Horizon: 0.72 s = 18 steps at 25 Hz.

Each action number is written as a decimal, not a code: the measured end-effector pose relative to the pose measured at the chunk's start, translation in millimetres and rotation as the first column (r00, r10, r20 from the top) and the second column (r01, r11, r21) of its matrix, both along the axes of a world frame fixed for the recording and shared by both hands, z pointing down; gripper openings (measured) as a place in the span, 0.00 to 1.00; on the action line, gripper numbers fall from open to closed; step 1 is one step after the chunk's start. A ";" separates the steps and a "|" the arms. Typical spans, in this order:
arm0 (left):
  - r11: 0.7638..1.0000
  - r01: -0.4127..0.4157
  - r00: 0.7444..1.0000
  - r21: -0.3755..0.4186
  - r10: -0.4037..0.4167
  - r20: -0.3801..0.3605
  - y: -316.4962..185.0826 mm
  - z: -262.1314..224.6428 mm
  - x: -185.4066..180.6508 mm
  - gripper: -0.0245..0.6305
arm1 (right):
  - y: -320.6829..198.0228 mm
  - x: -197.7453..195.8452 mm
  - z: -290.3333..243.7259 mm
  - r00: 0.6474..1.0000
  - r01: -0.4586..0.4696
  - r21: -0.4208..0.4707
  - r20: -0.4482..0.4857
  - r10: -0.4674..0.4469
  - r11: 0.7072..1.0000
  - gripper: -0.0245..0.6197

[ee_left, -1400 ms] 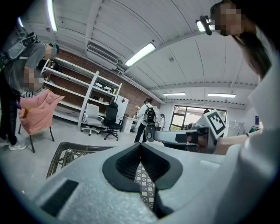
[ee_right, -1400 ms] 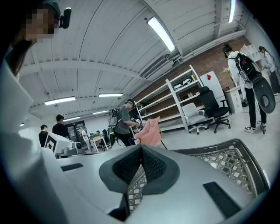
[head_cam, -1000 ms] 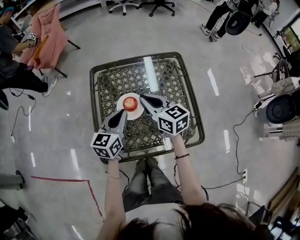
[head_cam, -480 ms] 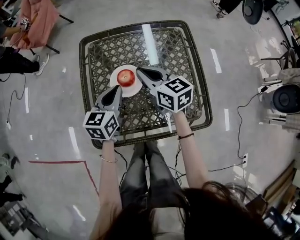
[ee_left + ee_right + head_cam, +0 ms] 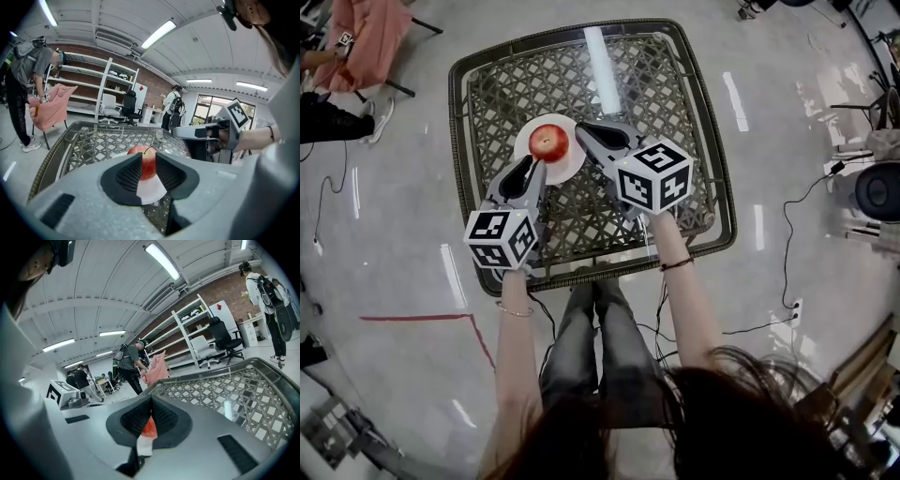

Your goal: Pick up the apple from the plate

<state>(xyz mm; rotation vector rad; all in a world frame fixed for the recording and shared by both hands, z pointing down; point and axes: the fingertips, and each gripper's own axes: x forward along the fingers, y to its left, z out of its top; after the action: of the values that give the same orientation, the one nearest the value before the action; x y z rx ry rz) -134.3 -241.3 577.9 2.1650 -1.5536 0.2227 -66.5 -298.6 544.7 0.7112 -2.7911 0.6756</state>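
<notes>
**Apple on its plate, a gripper at either side**

A red apple [image 5: 548, 142] is seen resting on a small white plate [image 5: 521, 150]. The plate is set on a glass-topped wicker table [image 5: 684, 84], a little left of the middle of its top.

The left gripper [image 5: 536, 167] is held low at the plate's near edge and is pointed at the apple. Its jaws are parted by a narrow slit only and are opening. In the left gripper view the apple is framed through that slit, just ahead of the fingertips. Nothing is gripped, and the pads are not pressed on the fruit.

The right gripper [image 5: 581, 129] is held at the plate's right side, with its tip just beside the apple. In the right gripper view its jaws are shown closed tip to tip, with nothing clamped. A sliver of the apple and plate is glimpsed beyond them.
</notes>
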 end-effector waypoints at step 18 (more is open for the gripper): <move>0.999 -0.005 0.999 0.036 0.004 0.041 -22.4 28.3 1.7 0.55 | -0.7 1.6 37.1 0.999 0.025 -0.012 -0.022 -0.025 1.000 0.05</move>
<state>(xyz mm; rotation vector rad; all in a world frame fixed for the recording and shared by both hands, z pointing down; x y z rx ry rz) -132.6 -263.7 606.2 2.2051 -1.5870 0.2436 -64.9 -299.4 581.8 0.6759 -2.7685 0.6747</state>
